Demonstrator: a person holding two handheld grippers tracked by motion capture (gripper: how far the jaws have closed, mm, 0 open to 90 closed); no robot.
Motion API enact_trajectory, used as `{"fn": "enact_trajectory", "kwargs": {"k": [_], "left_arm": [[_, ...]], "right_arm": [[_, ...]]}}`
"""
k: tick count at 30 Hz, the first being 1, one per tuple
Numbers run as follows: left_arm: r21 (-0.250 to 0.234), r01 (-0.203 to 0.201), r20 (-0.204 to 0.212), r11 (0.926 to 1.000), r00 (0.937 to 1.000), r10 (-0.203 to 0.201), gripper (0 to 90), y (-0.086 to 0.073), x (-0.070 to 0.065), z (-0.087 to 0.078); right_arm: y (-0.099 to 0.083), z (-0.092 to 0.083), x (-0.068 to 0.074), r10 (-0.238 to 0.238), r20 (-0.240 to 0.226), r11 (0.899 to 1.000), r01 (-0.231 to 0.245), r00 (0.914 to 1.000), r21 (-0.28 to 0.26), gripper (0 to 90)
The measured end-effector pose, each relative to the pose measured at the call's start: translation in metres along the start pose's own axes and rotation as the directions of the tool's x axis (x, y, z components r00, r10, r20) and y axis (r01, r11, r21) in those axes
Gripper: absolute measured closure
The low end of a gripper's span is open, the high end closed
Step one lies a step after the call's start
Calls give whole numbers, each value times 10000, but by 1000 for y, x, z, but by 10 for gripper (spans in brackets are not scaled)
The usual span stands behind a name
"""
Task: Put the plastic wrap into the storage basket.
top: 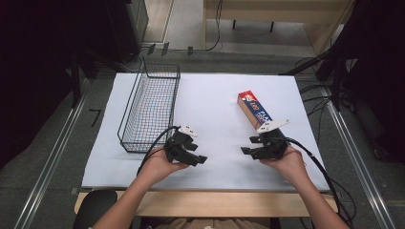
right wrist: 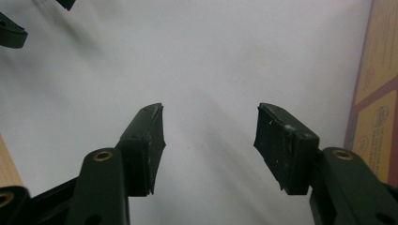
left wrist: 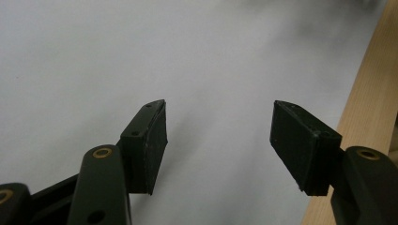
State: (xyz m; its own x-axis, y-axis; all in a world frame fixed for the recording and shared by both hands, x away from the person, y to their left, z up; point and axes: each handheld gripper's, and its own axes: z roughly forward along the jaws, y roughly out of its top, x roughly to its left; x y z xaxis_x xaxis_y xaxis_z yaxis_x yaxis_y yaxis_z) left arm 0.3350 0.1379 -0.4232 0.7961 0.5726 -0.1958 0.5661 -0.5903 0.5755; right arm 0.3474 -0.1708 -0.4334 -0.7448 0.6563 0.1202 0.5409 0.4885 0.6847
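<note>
A long box printed in red, blue and orange lies flat on the white table sheet, right of centre. A black wire basket stands at the left of the sheet. My left gripper rests low near the sheet's front edge, just right of the basket's near corner, open with nothing between its jaws. My right gripper is held just in front of the box's near end, pointing left, open and empty. The box's side runs along the right edge of the right gripper view.
The table's wooden front edge runs below the sheet and appears as a wooden strip in the left gripper view. Cables trail from both grippers. Metal rails flank the table on a grey floor. The left gripper's tips show far off.
</note>
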Motion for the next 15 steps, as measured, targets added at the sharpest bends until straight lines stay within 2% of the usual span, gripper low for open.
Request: {"fn": "enact_trajectory", "kwargs": {"k": [2, 3, 4, 6, 7, 9, 12, 15], "left_arm": [[68, 257, 76, 9996, 9996, -258, 383, 1, 0, -1], [73, 505, 255, 9987, 9984, -506, 407, 2, 1, -2], [24, 573, 339, 9984, 9978, -574, 411, 2, 2, -3], [-112, 411, 187, 9991, 9990, -409, 402, 3, 2, -4], [-86, 297, 125, 9995, 9995, -296, 395, 3, 2, -4], [-92, 227, 106, 9997, 9997, -226, 382, 3, 2, -5], [-35, -32, -19, 10000, 10000, 32, 376, 1, 2, -3], [4, -60, -23, 10000, 10000, 60, 376, 1, 2, -3]], "right_arm": [[-1, 0, 1, -273, 45, 9996, 272, 9996, 16, 498], [-1, 0, 1, -281, 53, 9996, 281, 9996, 33, 498], [0, 0, 1, -210, 122, 9998, 210, 9997, -57, 496], [0, -2, 1, 166, 158, 9997, -163, 9997, -201, 479], [1, -2, 1, 202, 255, 9994, -195, 9995, -286, 476], [1, -3, 0, 230, 164, 9994, -226, 9996, -261, 474], [2, -2, -3, 392, -127, 9992, -393, 9992, -42, 450], [2, -1, -3, 374, -77, 9993, -375, 9993, -49, 432]]}}
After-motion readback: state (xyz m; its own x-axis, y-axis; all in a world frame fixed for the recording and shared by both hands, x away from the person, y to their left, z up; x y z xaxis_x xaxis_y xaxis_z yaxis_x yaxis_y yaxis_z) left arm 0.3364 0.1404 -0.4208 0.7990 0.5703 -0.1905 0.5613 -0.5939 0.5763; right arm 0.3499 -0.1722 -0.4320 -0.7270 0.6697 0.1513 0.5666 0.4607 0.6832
